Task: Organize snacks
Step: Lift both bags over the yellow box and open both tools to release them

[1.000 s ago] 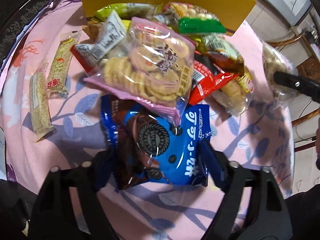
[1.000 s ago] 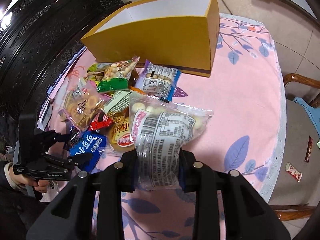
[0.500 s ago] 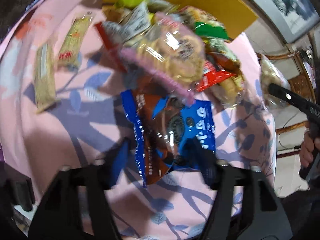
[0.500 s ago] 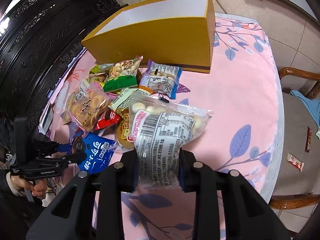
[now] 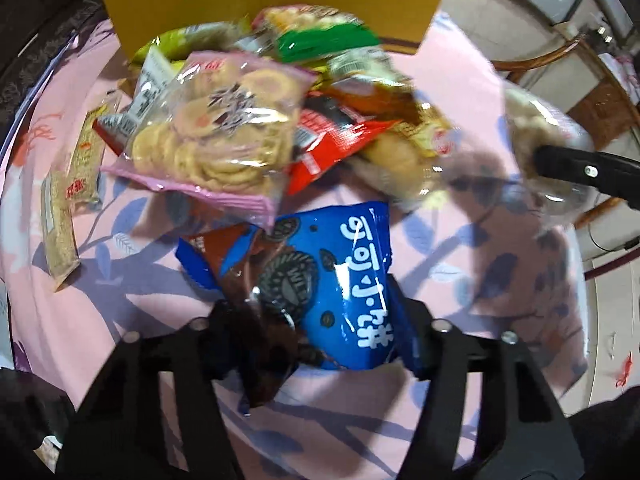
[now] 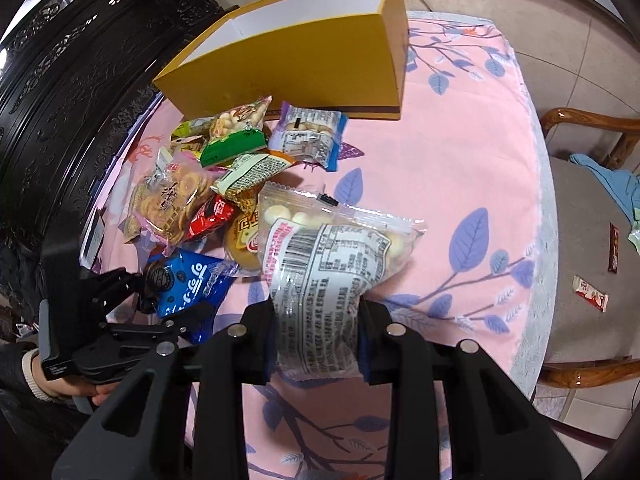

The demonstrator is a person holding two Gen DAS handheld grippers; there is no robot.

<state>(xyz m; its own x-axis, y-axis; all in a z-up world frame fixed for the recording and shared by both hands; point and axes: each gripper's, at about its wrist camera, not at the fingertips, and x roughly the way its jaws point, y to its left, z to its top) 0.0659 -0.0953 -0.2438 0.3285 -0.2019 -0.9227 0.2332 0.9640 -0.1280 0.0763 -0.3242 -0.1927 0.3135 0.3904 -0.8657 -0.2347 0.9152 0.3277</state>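
A: What is being held by the left gripper [image 5: 316, 328]?

B: A shiny blue plastic packet of dark round cookies [image 5: 320, 284] is being pinched between its two black fingers. The packet is being held over the pink cloth with purple leaves [image 6: 460, 168], near the edge of the snack pile.

A: And the right gripper [image 6: 316, 340]?

B: A clear plastic bag of small pale round balls [image 6: 328, 264] is being squeezed between its fingers, with the white label side facing up.

A: Where are the other snacks being kept?

B: They are being left in a heap on the cloth. A pink-edged clear bag of round biscuits [image 5: 220, 128] is lying on top, with a red foil packet [image 5: 332, 140] just beside it. A big open yellow cardboard box [image 6: 304, 60] is standing behind the heap
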